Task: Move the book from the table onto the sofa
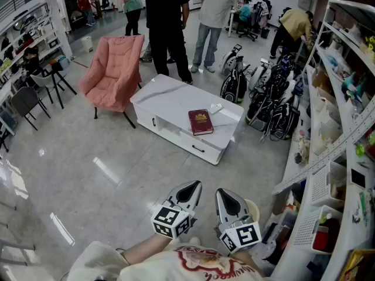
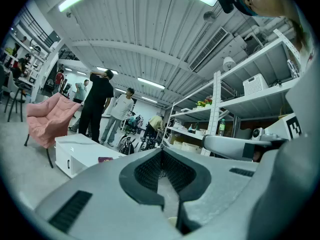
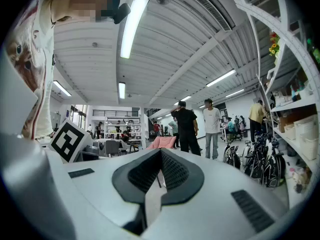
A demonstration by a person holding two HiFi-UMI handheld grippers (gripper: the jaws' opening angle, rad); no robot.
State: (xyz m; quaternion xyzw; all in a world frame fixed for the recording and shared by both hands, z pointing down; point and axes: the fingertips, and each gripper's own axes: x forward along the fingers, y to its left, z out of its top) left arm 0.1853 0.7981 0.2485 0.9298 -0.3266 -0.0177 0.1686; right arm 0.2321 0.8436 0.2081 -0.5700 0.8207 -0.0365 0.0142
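A dark red book lies flat on the low white table, toward its right end; in the left gripper view the book is a small dark patch on the table. The pink sofa chair stands left of the table and is also seen as the pink chair and, far off, the chair. My left gripper and right gripper are held close to my chest, well short of the table. Both are shut with nothing between the jaws.
Several people stand behind the table. Golf bags cluster at the table's right end. White shelving with clutter runs along the right side. Black chairs and shelves line the left wall. A small white object lies near the book.
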